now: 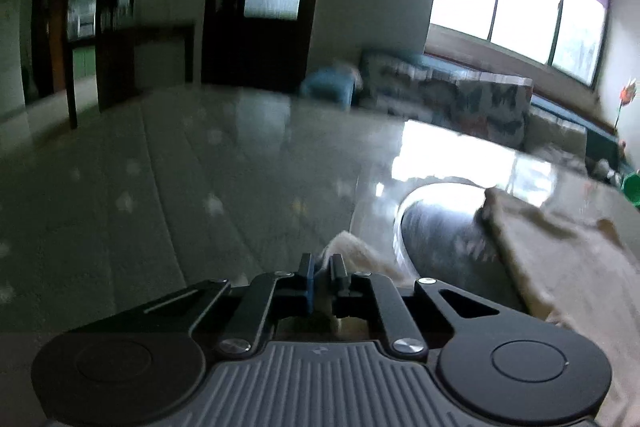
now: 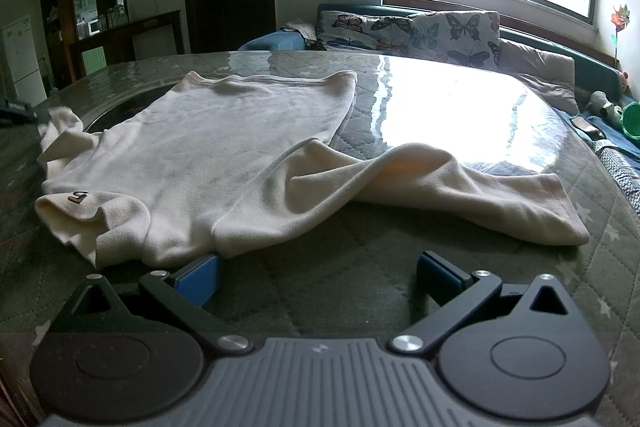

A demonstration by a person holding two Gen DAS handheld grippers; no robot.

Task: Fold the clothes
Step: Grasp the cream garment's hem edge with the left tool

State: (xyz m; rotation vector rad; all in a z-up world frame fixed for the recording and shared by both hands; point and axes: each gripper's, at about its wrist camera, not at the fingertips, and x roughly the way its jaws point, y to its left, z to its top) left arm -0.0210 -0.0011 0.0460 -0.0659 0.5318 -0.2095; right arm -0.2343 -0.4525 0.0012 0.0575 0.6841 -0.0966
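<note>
the left gripper [image 1: 323, 267] is clamped on a fold of the cream sweater [image 2: 224, 155]. the right gripper [image 2: 318, 273] sits spread apart over the quilted table cover [image 2: 360, 251], its left pad touching the sweater's near edge.

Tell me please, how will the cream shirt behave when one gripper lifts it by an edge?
The cream shirt probably hangs limp: its sleeve already lies in soft folds. It looks like light fleece, so the left gripper, shut on an edge, should hold it. It may slide easily on the glossy table cover.

Black linkage grippers [image 2: 318, 273], blue pads [image 2: 200, 281], silver screws, ribbed grey housing.
</note>
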